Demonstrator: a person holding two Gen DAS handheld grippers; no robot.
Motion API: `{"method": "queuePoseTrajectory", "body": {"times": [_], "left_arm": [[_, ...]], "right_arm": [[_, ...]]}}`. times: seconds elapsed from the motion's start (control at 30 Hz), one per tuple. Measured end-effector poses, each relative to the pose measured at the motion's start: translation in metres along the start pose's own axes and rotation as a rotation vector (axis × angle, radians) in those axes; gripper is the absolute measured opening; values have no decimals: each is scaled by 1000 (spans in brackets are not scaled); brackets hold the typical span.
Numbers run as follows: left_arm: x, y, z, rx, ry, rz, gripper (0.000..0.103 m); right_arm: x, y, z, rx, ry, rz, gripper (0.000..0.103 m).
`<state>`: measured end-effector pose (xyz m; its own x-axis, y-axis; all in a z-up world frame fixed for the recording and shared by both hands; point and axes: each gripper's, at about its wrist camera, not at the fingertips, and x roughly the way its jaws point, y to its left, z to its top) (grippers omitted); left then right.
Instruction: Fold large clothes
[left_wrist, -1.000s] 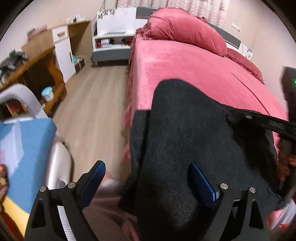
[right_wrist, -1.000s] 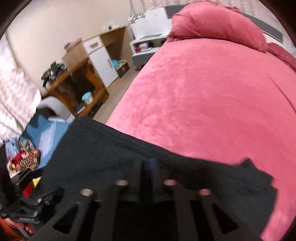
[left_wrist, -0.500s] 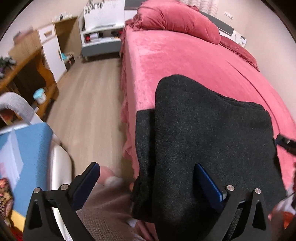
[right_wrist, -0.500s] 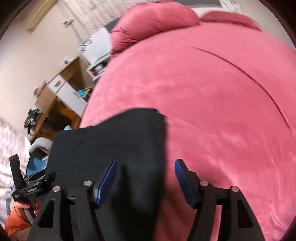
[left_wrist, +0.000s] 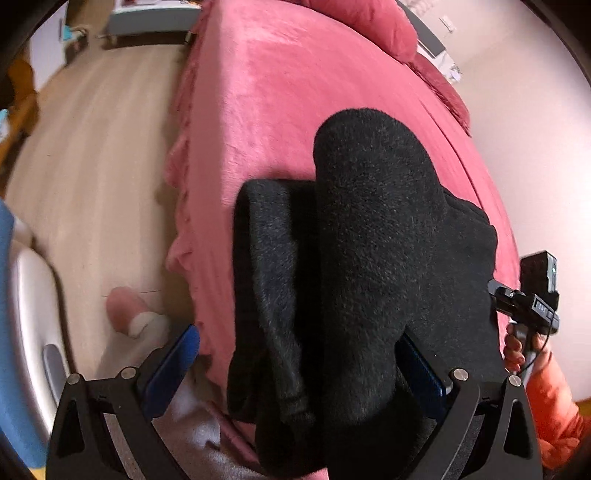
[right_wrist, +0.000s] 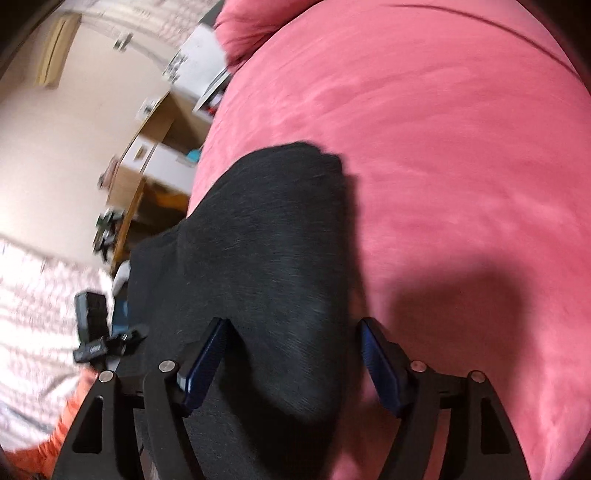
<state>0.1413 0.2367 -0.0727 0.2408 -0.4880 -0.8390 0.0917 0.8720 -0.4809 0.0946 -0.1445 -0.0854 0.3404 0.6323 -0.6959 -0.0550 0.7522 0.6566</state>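
Observation:
A black fleece garment (left_wrist: 369, 258) lies folded in thick layers on the pink bed (left_wrist: 258, 110), next to the bed's left edge. My left gripper (left_wrist: 295, 363) hangs over its near end, open wide, blue pads clear of the cloth. In the right wrist view the same garment (right_wrist: 266, 251) runs away from my right gripper (right_wrist: 291, 362). Its jaws are opening, and the garment's right edge sits between the pads without being pressed. The right tool's body (left_wrist: 535, 291) shows at the garment's far right side, held by a hand.
Wood floor (left_wrist: 92, 166) runs along the bed's left side, with a pink slipper (left_wrist: 125, 310) on it. A large pink pillow (left_wrist: 369, 18) lies at the bed's head. A wooden desk and white cabinet (right_wrist: 147, 162) stand by the wall. An orange sleeve (left_wrist: 550, 406) is at the lower right.
My right gripper, shut on the black cloth a second ago, has opened, let it go and rolled. The left gripper has tipped downward over the garment, which now rests folded on the bed.

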Motion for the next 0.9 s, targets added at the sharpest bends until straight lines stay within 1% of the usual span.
{"method": "queuePoseTrajectory", "body": {"times": [0.07, 0.13, 0.17, 0.2, 0.23, 0.27, 0.3, 0.33, 0.37, 0.4, 0.43, 0.47, 0.5, 0.57, 0.67, 0.77, 0.83, 0.9], "left_arm": [[8, 1, 3, -15, 26, -34, 103], [16, 0, 1, -37, 38, -63, 103], [18, -2, -1, -42, 31, -69, 103], [21, -6, -4, -34, 12, -59, 103], [20, -13, -7, -5, -18, -35, 100], [17, -24, -11, 42, -54, -19, 83], [11, -41, -16, 119, -101, 29, 80], [9, -51, -17, 158, -120, 78, 75], [6, -64, -21, 201, -133, 136, 69], [3, -73, -26, 235, -147, 174, 66], [-1, -80, -29, 256, -156, 198, 59], [-4, -84, -31, 267, -160, 210, 52], [-8, -89, -33, 277, -166, 217, 50], [-15, -99, -35, 299, -183, 231, 43], [-25, -120, -40, 335, -217, 250, 39], [-34, -141, -41, 356, -252, 241, 39], [-33, -156, -35, 379, -269, 233, 39], [-27, -169, -27, 383, -292, 216, 39]], "right_arm": [[14, 6, 5, -24, 57, 55, 76], [23, 11, 7, -34, 66, 47, 78], [26, 13, 9, -27, 53, 53, 78], [28, 14, 9, -20, 45, 48, 78], [30, 16, 9, -15, 37, 42, 76], [29, 18, 8, -18, 20, 37, 66], [28, 21, 6, -30, 6, 25, 58], [26, 24, 3, -43, -6, 14, 45], [23, 28, 1, -56, -23, 14, 35], [19, 32, 0, -73, -42, 9, 32], [15, 37, -1, -95, -54, 0, 28], [12, 43, -2, -121, -68, -14, 24], [7, 48, -3, -145, -82, -16, 22], [-2, 58, -4, -172, -105, -3, 21], [-18, 74, -4, -229, -139, 35, 20], [-33, 85, -2, -253, -169, 73, 20], [-43, 89, 0, -272, -195, 77, 20], [-59, 89, 7, -286, -240, 69, 20]]}}
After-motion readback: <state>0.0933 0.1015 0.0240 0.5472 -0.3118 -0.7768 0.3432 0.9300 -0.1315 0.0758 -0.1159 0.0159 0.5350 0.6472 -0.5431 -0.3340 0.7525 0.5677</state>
